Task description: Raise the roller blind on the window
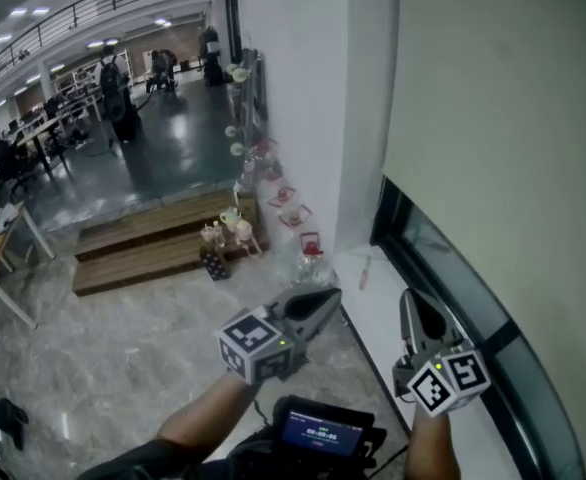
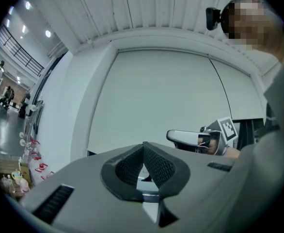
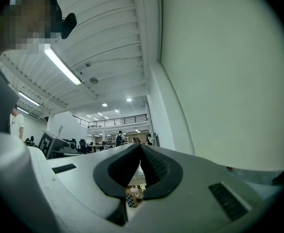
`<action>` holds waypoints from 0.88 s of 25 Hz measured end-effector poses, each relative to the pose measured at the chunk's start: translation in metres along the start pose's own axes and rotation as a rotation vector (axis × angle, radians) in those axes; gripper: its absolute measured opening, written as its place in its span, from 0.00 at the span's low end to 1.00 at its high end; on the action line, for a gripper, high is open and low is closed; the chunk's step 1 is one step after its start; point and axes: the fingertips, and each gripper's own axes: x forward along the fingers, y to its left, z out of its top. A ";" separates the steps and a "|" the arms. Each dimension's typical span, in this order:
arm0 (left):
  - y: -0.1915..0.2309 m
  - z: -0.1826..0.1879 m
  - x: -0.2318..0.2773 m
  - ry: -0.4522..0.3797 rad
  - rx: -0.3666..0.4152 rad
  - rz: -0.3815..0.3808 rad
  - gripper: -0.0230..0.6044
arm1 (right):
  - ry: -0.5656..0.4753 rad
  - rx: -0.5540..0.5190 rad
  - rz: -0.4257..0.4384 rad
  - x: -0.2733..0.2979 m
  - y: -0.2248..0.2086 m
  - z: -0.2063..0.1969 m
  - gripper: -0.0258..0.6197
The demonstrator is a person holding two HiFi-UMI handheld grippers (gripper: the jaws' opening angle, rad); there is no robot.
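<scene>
**Both grippers clenched and empty, blind mostly down**

The off-white fabric roller blind (image 1: 503,118) fills the right side of the room. It hangs down over nearly the whole window. Only a dark strip of window glass (image 1: 428,243) shows under its bottom edge, on the far side of the grippers. The same blind fills the background in the left gripper view (image 2: 166,96) and the right half of the right gripper view (image 3: 229,81).

The grey polished stone floor (image 1: 123,348) spreads out to the left, with a brown wooden step platform (image 1: 143,238) farther off. A white wall pillar (image 1: 303,98) stands just left of the blind. A white window sill (image 1: 388,318) runs along the foot of the window.

The left gripper (image 1: 328,298) is held over the floor near the sill. Its jaws are pressed together with nothing between them (image 2: 143,147). The right gripper (image 1: 413,303) is over the sill, just beside the glass strip and clear of the blind. Its jaws are also closed tight on nothing (image 3: 141,149). The two grippers are near each other but apart.

A black device with a blue-lit screen (image 1: 318,433) sits near, below the grippers. A cluster of small bottles and jars (image 1: 225,236) stands at the pillar's base.
</scene>
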 end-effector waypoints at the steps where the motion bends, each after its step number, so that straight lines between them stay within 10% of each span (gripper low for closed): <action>1: 0.007 0.002 0.003 -0.004 -0.001 -0.002 0.02 | 0.002 -0.005 -0.003 0.007 -0.002 0.001 0.05; 22: 0.160 0.020 0.050 0.006 -0.003 -0.097 0.02 | 0.021 -0.032 -0.087 0.164 -0.036 -0.007 0.05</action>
